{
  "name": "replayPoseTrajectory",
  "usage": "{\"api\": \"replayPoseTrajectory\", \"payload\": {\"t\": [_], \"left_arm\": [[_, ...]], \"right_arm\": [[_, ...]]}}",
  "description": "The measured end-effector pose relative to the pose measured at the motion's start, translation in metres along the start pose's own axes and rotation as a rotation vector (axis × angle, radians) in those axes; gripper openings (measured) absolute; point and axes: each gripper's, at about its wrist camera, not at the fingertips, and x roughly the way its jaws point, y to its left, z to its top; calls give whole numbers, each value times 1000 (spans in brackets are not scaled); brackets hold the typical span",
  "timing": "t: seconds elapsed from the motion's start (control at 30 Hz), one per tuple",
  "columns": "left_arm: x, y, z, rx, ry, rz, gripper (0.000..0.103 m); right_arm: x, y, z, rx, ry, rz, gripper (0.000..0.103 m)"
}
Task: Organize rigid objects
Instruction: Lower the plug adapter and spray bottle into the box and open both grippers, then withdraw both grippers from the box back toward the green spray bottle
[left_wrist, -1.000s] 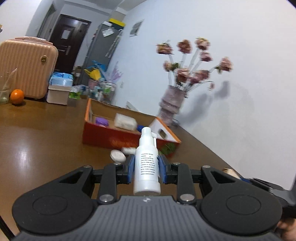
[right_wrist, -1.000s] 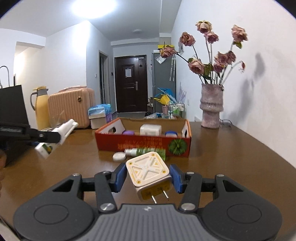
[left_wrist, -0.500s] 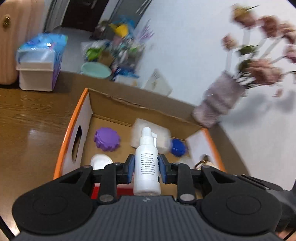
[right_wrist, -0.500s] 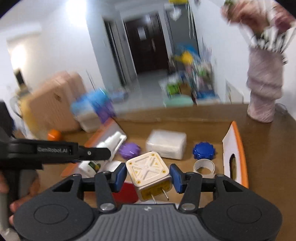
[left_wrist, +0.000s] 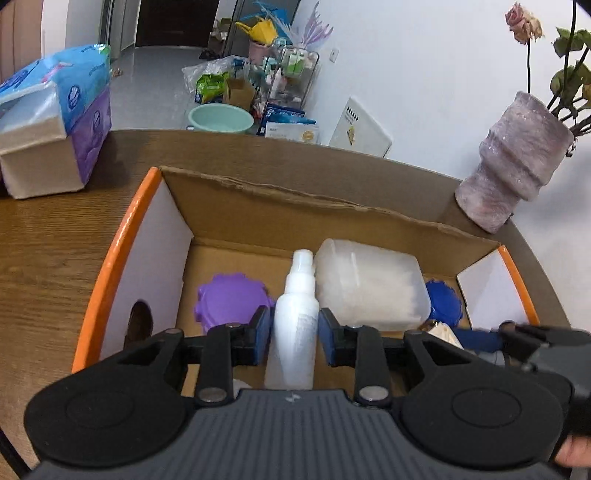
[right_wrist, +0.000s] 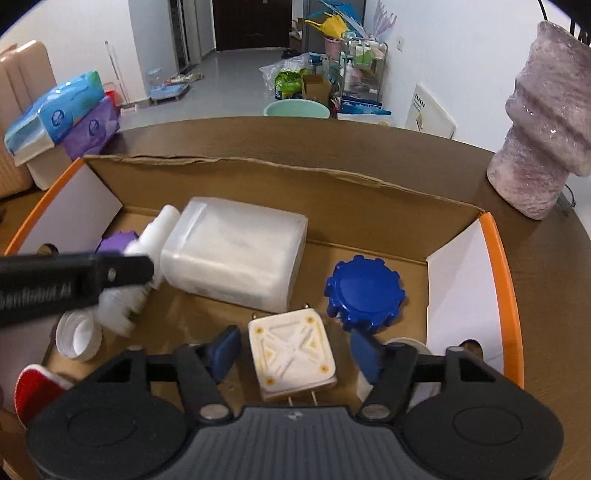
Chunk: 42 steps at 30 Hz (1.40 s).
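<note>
An orange-rimmed cardboard box (left_wrist: 122, 240) (right_wrist: 495, 236) sits on the brown table. My left gripper (left_wrist: 293, 328) is over the box, its pads just apart from a white spray bottle (left_wrist: 297, 328); the bottle also shows in the right wrist view (right_wrist: 147, 240). My right gripper (right_wrist: 295, 349) is open over the box floor, with the cream plug adapter (right_wrist: 291, 352) lying free between its fingers. In the box lie a clear plastic case (right_wrist: 236, 251) (left_wrist: 369, 288), a purple lid (left_wrist: 229, 301), a blue lid (right_wrist: 364, 290) (left_wrist: 443, 302) and a white cap (right_wrist: 77, 338).
A grey-pink vase (left_wrist: 513, 170) (right_wrist: 543, 125) stands on the table right of the box. Tissue packs on a box (left_wrist: 55, 122) (right_wrist: 62, 114) stand at the left. A red-and-white thing (right_wrist: 37, 387) lies at the box's near left corner.
Both grippers moved forward and down into the box. The right gripper opened and let go of the plug adapter. The left gripper's pads have parted from the spray bottle.
</note>
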Motion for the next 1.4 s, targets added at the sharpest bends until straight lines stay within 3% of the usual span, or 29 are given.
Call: {"api": "replayPoseTrajectory", "payload": {"t": [0.13, 0.23, 0.33, 0.47, 0.77, 0.97, 1.13, 1.27, 1.4], "left_arm": [[-1, -4, -1, 19, -3, -2, 47], [-8, -7, -1, 18, -4, 9, 67], [-34, -9, 0, 24, -24, -15, 76], [-87, -16, 3, 88, -78, 4, 79], [-213, -26, -7, 202, -245, 47, 85], [-258, -30, -49, 276, -375, 83, 87], [-289, -31, -88, 278, -506, 106, 97], [-312, -29, -123, 280, -600, 97, 101], [-328, -30, -151, 313, -676, 111, 103]], "right_arm": [[-3, -7, -5, 34, -21, 17, 66], [-9, -10, -7, 34, -50, 3, 67], [-31, -5, -11, 8, -108, -65, 70], [-81, 2, -14, -44, -179, -73, 78], [-195, -13, -34, 38, -290, -78, 85], [-237, -11, -80, 16, -372, -91, 86], [-269, 1, -125, -15, -539, -108, 93], [-290, 11, -165, -26, -721, -66, 99], [-299, 22, -189, -13, -792, -33, 100]]}}
